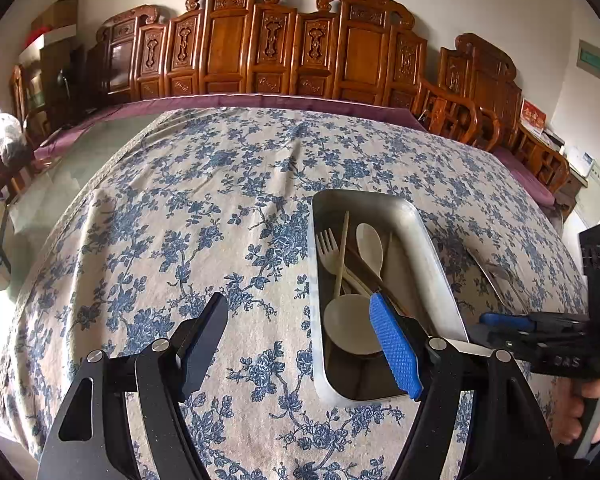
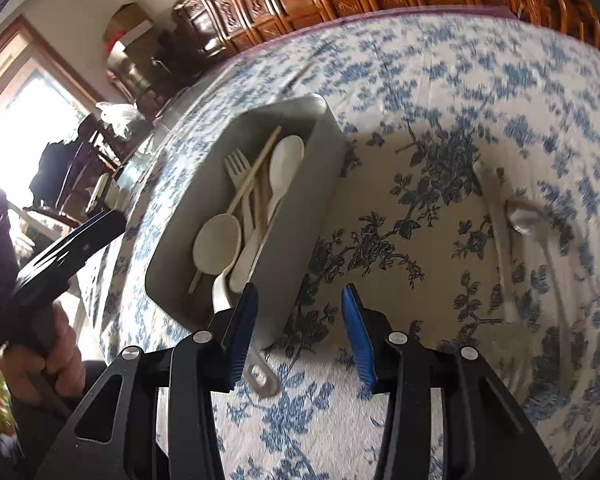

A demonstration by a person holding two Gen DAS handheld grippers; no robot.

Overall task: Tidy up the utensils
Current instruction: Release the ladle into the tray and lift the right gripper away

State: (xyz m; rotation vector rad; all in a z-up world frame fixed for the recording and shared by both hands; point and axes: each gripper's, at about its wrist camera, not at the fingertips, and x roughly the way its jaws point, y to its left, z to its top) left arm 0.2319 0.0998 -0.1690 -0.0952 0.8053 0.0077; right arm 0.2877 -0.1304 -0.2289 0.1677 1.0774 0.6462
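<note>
On the floral cloth [image 1: 228, 184] in the left wrist view, the metal tray [image 1: 432, 240] already held a fork [image 1: 327, 245], two cream spoons and chopsticks; the left gripper [image 1: 300, 336] hung spread and empty beside it. From the right wrist view, the right gripper [image 2: 300, 336] was spread too, empty, while a metal spoon [image 2: 528, 216] and a pale utensil [image 2: 496, 236] lay outside the tray [image 2: 332, 168], seemingly the work left.

Both grippers are wide open, nothing between the 2 fingers. The left gripper [image 1: 300, 340] points straight ahead; the right gripper [image 2: 300, 332], just off its right side, is tilted, hand [image 1: 592, 420] on the grip.
</note>
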